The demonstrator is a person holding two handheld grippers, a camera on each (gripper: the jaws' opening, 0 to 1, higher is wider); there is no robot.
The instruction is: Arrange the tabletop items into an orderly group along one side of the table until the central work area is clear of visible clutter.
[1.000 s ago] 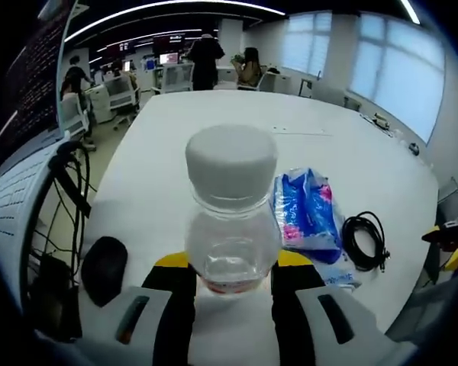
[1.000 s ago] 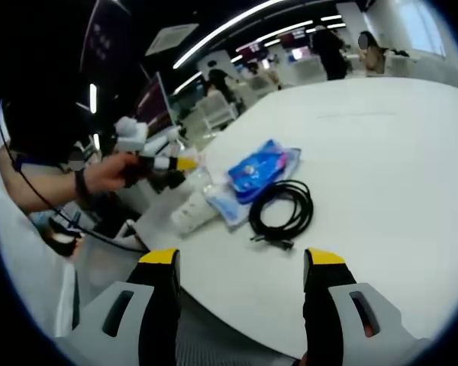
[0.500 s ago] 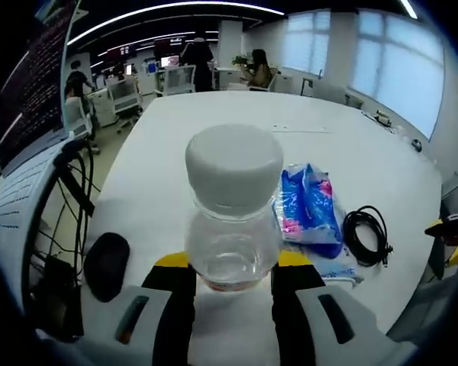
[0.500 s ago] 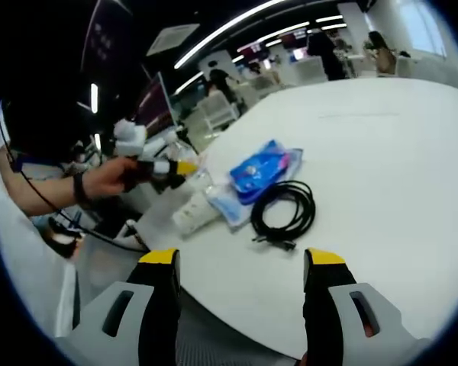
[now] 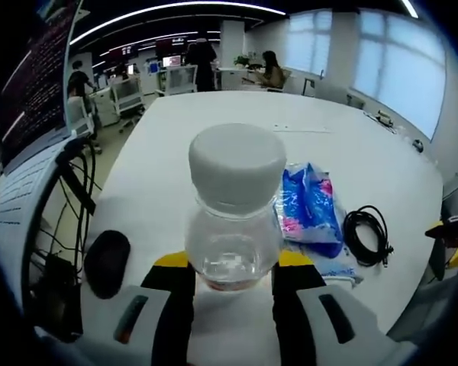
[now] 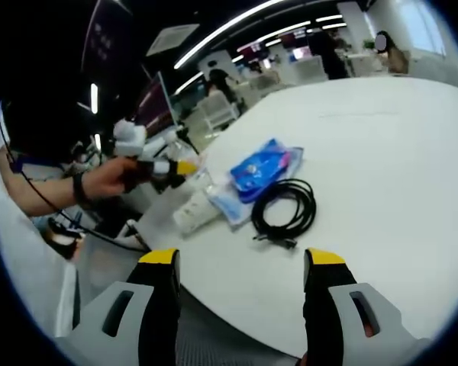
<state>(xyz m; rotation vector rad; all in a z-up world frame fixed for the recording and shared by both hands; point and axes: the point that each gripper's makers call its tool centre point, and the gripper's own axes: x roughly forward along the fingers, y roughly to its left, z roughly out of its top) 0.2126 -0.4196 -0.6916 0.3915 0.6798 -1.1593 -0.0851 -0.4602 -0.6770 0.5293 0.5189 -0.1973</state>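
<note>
Open office — ceiling light strips [image 5: 175,6], bright windows [image 5: 397,69], desks and chairs [image 5: 175,76] beyond.

In the left gripper view, bottle [image 5: 234,206] stands on table [image 5: 214,130] between the jaws. Mouse [image 5: 107,261] lies to its left. Wipes packet [image 5: 308,207] lies to its right, coiled cable [image 5: 369,236] beyond.

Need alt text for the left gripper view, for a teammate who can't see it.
The left gripper holds a clear bottle with a white cap over a white table. A blue packet and coiled black cable lie beside it.
</note>
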